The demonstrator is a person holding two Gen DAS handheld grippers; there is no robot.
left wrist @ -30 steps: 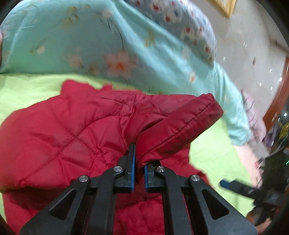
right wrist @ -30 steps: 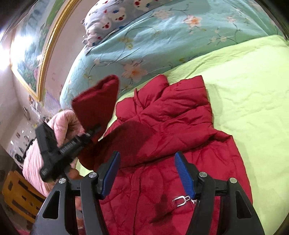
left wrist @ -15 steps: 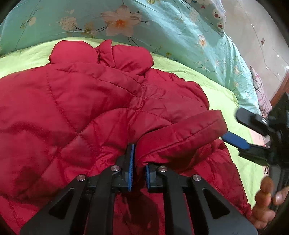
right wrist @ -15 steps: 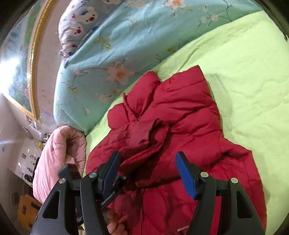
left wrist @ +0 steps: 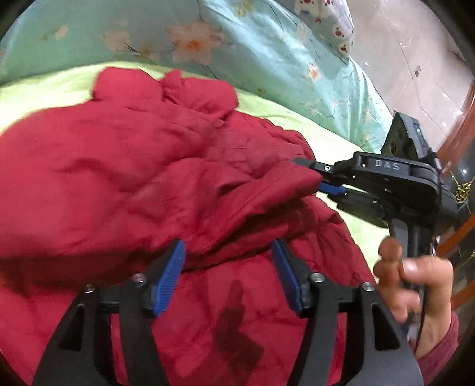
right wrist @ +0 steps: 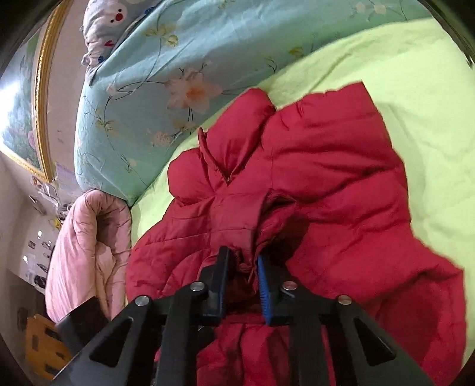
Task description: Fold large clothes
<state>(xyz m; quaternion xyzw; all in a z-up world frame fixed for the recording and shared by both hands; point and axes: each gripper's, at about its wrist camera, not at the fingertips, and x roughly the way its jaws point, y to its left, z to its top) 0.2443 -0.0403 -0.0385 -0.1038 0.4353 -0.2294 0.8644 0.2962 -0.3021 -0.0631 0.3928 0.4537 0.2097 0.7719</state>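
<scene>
A red quilted jacket (left wrist: 124, 166) lies spread on a lime green bed sheet (left wrist: 53, 83), collar toward the pillows. Its sleeve (left wrist: 267, 190) is folded across the body. My left gripper (left wrist: 227, 267) is open and empty, just above the jacket near the sleeve. My right gripper (right wrist: 243, 264) is shut on the sleeve's cuff end (right wrist: 267, 213); it also shows in the left wrist view (left wrist: 320, 178), pinching the cuff from the right. The jacket fills the right wrist view (right wrist: 341, 178).
A turquoise floral duvet (right wrist: 154, 77) lies along the head of the bed, with a patterned pillow (right wrist: 107, 17) on top. A pink quilt (right wrist: 86, 246) is bunched at the bed's left edge. Green sheet (right wrist: 415, 89) lies to the jacket's right.
My left gripper laid the sleeve over the jacket body, then opened and let it go. My right gripper moved in and shut on the cuff.
</scene>
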